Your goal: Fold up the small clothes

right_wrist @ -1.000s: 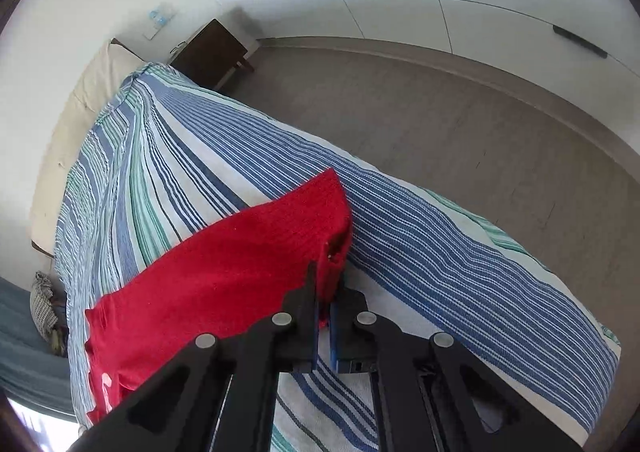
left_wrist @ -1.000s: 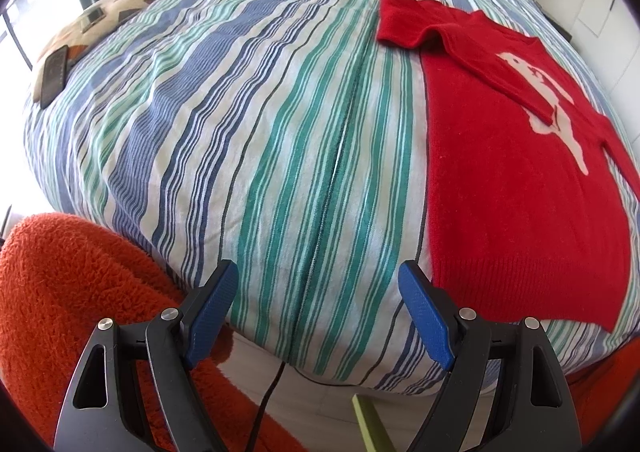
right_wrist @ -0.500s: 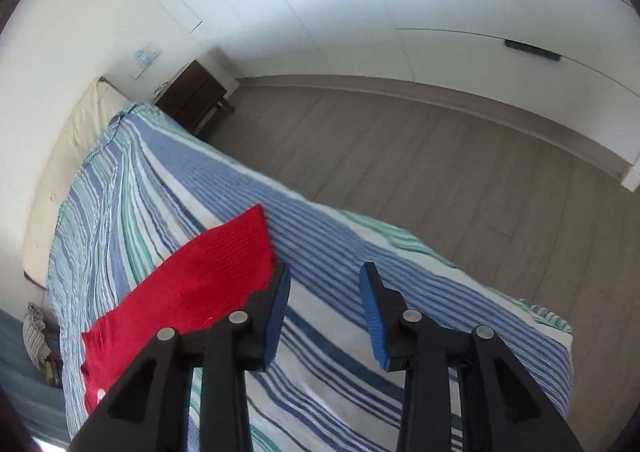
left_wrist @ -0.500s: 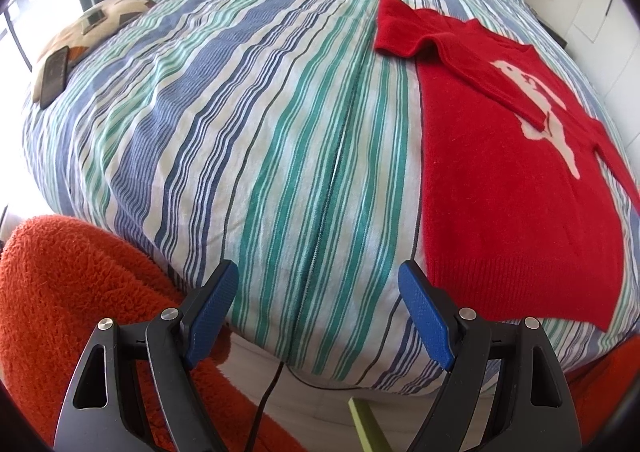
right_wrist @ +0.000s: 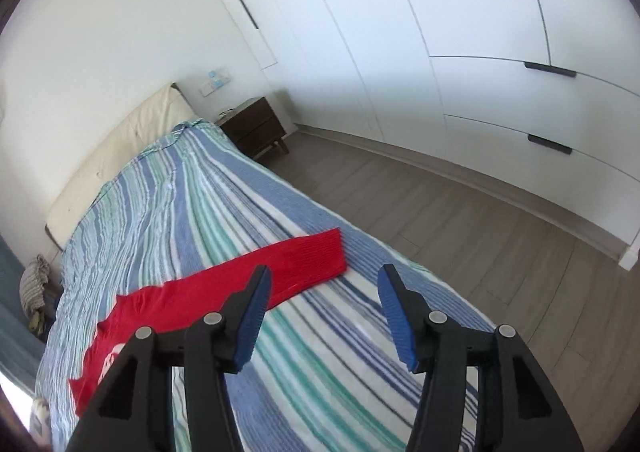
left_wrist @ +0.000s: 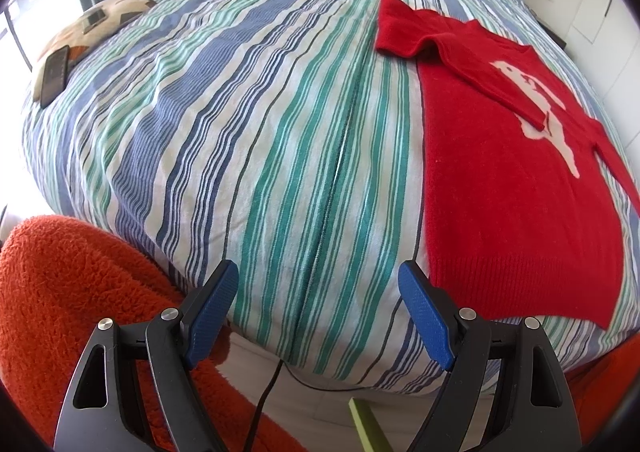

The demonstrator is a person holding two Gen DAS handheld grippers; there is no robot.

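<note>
- Red sweater (left_wrist: 516,187) lies flat on the striped bed (left_wrist: 240,131); only the left view shows its white motif.
- Left tool (left_wrist: 318,306) spread, empty.
- Right tool (right_wrist: 322,316) opening, empty; its view alone shows the wardrobe (right_wrist: 460,31).

Black triangular frames with cut-outs are seen on the left gripper (left_wrist: 318,310) and right gripper (right_wrist: 322,314). Ribbed blue pads (left_wrist: 424,326) are fitted to the jaws. Silver screws (right_wrist: 437,317) are set at the pivots.

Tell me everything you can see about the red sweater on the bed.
The red sweater is a small knit pullover with a ribbed hem and a white figure on its front. It lies flat on the striped bedspread, toward the bed's right side. One sleeve is folded across the chest over the figure; the other sleeve lies stretched out toward the bed's edge. Neither gripper touches it.
</note>
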